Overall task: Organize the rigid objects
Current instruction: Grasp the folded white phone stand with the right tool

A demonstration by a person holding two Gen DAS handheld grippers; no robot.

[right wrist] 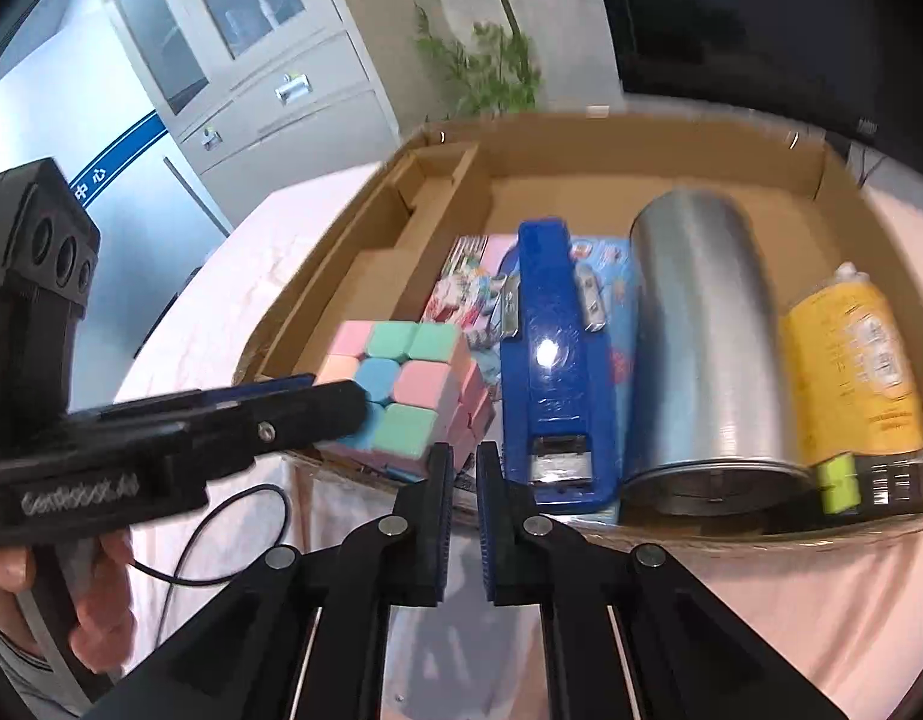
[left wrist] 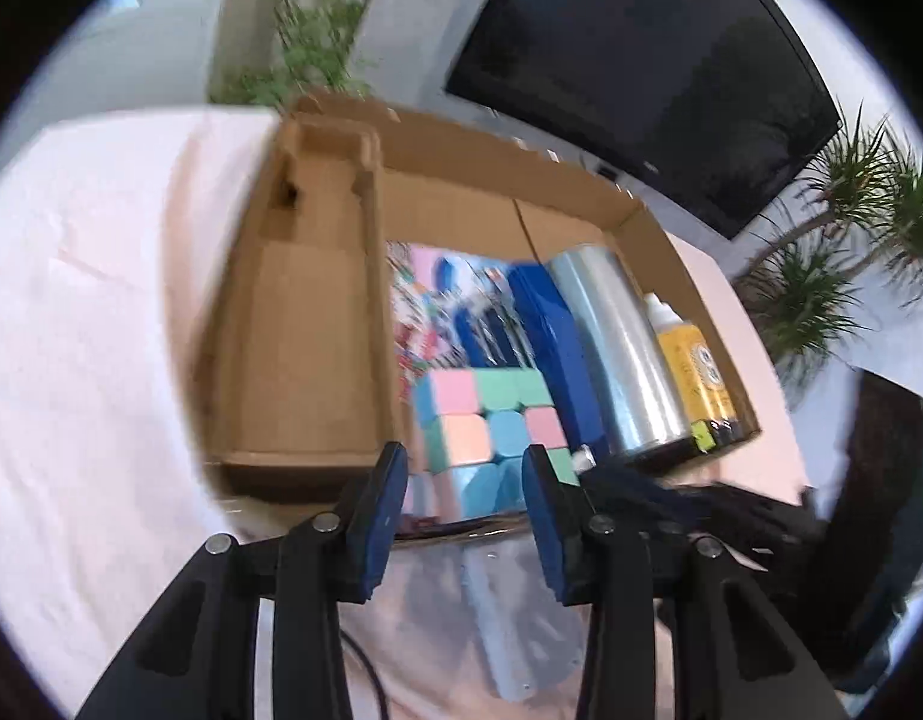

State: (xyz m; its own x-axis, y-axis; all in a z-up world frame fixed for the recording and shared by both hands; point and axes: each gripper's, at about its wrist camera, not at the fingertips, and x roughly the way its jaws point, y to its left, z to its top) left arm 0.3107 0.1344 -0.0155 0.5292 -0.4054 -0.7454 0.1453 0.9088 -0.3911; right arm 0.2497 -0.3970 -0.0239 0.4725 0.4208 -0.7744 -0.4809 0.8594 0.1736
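A pastel puzzle cube (left wrist: 491, 420) sits in the near part of an open cardboard box (left wrist: 317, 312), on a colourful packet (left wrist: 437, 294). My left gripper (left wrist: 464, 468) is open, its jaws on either side of the cube's near part; whether they touch it I cannot tell. In the right wrist view the left gripper (right wrist: 335, 402) reaches in from the left along the cube (right wrist: 401, 390). My right gripper (right wrist: 461, 462) is nearly shut and empty, just outside the box's near wall. Beside the cube lie a blue stapler (right wrist: 551, 372), a silver can (right wrist: 707, 348) and a yellow bottle (right wrist: 851, 372).
The box (right wrist: 581, 150) stands on a table with a pale pink cloth (left wrist: 89, 300). Its left side has a cardboard insert (left wrist: 305, 360). A black cable (right wrist: 221, 540) runs over the cloth. A dark monitor (left wrist: 641, 60), plants and a grey cabinet (right wrist: 251, 48) stand behind.
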